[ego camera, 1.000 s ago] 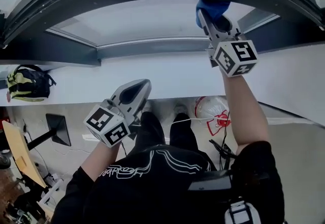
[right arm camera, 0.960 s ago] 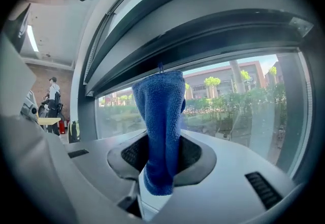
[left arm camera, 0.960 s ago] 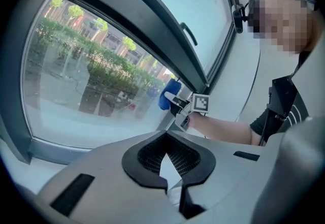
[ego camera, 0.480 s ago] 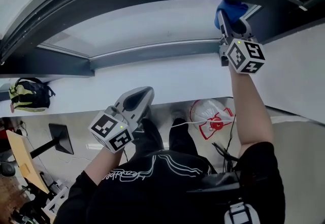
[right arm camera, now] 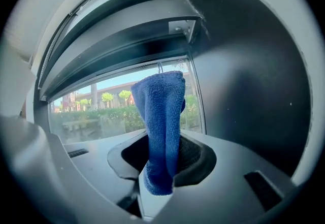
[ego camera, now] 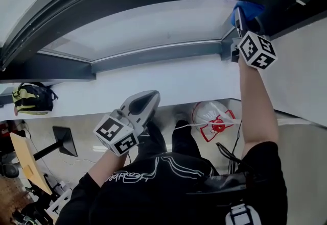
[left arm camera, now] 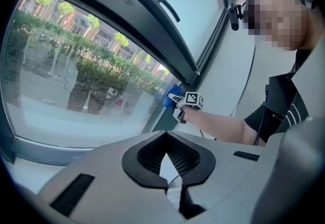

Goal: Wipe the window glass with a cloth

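Observation:
The blue cloth [ego camera: 247,9] is pinched in my right gripper [ego camera: 240,19], which is shut on it and presses it against the far right corner of the window glass [ego camera: 153,25], beside the dark frame. In the right gripper view the cloth [right arm camera: 162,121] stands up between the jaws in front of the glass [right arm camera: 101,106]. My left gripper [ego camera: 147,99] hangs low in front of the white sill, shut and with nothing in it. From the left gripper view I see the cloth [left arm camera: 174,93] and the glass [left arm camera: 76,75] from the side.
A dark window frame [ego camera: 153,54] runs under the glass, with a white sill [ego camera: 173,82] below it. A handle [left arm camera: 167,7] sits on the upper sash. On the floor lie a backpack [ego camera: 31,97] and a white plastic bag [ego camera: 214,116].
My right gripper has slid the cloth to the right along the glass into the right corner. The left gripper has hardly moved.

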Available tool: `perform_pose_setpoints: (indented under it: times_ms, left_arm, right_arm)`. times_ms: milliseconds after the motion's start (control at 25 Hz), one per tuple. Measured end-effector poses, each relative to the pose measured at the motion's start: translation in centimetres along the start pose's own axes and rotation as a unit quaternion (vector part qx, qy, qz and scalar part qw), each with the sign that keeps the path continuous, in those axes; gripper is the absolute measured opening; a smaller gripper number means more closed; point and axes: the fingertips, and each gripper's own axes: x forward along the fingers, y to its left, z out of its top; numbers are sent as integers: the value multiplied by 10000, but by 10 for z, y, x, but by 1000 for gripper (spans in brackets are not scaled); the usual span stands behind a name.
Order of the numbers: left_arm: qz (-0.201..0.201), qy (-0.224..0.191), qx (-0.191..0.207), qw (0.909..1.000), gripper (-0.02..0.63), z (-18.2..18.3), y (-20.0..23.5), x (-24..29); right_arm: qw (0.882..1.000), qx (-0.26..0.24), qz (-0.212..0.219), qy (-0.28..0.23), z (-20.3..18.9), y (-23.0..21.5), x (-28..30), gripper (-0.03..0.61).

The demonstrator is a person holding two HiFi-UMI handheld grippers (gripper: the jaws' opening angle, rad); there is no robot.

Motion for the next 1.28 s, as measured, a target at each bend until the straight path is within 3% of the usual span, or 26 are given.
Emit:
perform_pose_setpoints:
  times_ms: [240,360,440,760,1080,1280]
  left_arm:
    - [94,-128,-44,9999,5,2,11,-14]
    - [134,-242,-70,9996,5,2,23,-30]
    - [187,-309,-61,9993,5,3,35,-44]
    - [721,-826,-385,9932,5,20,105,-127]
    - [1310,-1058,-572,9841,5,24,177,-223]
    - [1710,-1135,-617,9768,5,21,227,-292]
  right_arm:
    - [9998,-185,13,-10,-7,16,-6,94]
    - [9970,-719,286,-18,-7,55,-20,94]
    - [9951,-820,548,-59,-9,90,-29,94]
    - [9782,-813,1903,-150,-25,283,-45,94]
    - [9371,-770,3399,210,-69,488,-33,94]
    - [9151,-626,3968,358,-101,606,-15,94]
